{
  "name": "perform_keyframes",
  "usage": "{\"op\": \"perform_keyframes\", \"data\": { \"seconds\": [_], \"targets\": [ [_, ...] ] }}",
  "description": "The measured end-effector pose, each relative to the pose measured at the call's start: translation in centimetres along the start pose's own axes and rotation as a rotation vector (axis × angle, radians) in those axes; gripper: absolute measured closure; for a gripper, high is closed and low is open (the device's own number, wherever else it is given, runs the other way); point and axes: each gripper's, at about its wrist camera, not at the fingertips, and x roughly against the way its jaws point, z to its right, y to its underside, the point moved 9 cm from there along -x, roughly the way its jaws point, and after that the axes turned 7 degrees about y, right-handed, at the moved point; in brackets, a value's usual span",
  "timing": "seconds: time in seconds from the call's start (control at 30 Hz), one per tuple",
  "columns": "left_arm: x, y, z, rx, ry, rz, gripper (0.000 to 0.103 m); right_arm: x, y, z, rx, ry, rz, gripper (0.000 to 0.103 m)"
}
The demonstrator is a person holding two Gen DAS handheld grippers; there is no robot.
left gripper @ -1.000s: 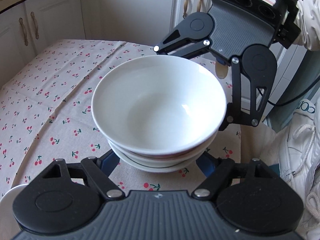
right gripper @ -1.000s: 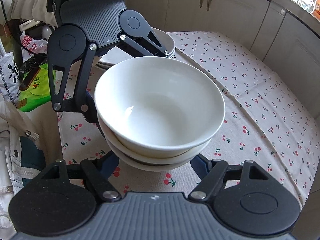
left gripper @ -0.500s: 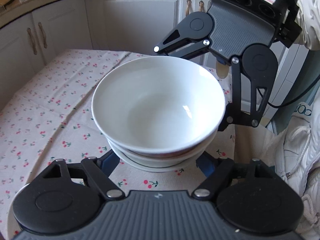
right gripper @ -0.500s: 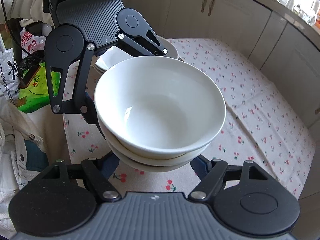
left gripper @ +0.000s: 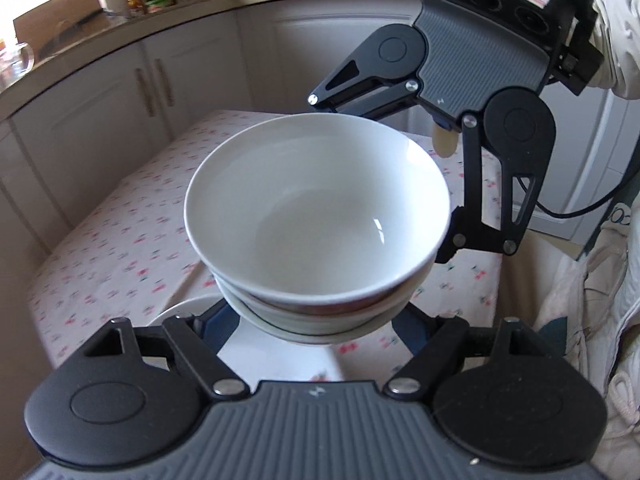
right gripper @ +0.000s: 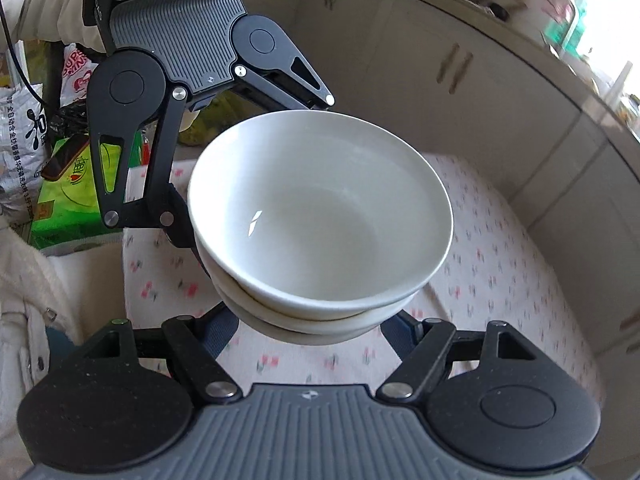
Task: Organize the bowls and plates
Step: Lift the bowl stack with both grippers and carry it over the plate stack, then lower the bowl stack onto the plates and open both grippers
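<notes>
A stack of white bowls point(left gripper: 320, 224) hangs in the air above the cherry-print tablecloth point(left gripper: 132, 240), held from two sides. My left gripper point(left gripper: 316, 320) clasps the stack's near side in the left wrist view, its fingers spread around the lower bowls. My right gripper point(right gripper: 312, 320) clasps the opposite side of the stack point(right gripper: 320, 220). Each gripper shows in the other's view: the right one point(left gripper: 460, 92), the left one point(right gripper: 192, 60). A white plate point(left gripper: 180, 312) lies on the table below the stack, mostly hidden.
White kitchen cabinets point(left gripper: 152, 88) and a cluttered countertop point(left gripper: 120, 12) curve behind the table. Bags and a green box point(right gripper: 72, 184) sit on the floor past the table's edge. My white-sleeved arms flank both views.
The bowl stack has risen well above the table, carried by both grippers. The table looks farther below and the countertop has come into view. The hold on the bowls is unchanged.
</notes>
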Motion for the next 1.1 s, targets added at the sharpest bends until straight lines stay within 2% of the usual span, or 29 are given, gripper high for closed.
{"op": "perform_keyframes", "data": {
  "seconds": [0.17, 0.37, 0.53, 1.1],
  "targets": [
    [1.6, 1.8, -1.4, 0.031, -0.040, 0.000, 0.021, -2.1, -2.5, -0.4, 0.044, -0.013, 0.011, 0.022],
    [2.0, 4.2, -3.7, 0.079, -0.054, -0.008, 0.021, -5.2, -4.2, -0.8, 0.066, -0.046, 0.003, 0.022],
    [1.8, 5.7, -5.3, 0.147, -0.058, -0.005, 0.021, -7.5, -4.9, -0.6, 0.036, -0.073, -0.019, 0.025],
    [0.8, 7.5, -6.3, 0.182, -0.034, 0.004, 0.021, -9.3, -4.9, -1.7, 0.026, -0.081, -0.059, 0.025]
  ]
}}
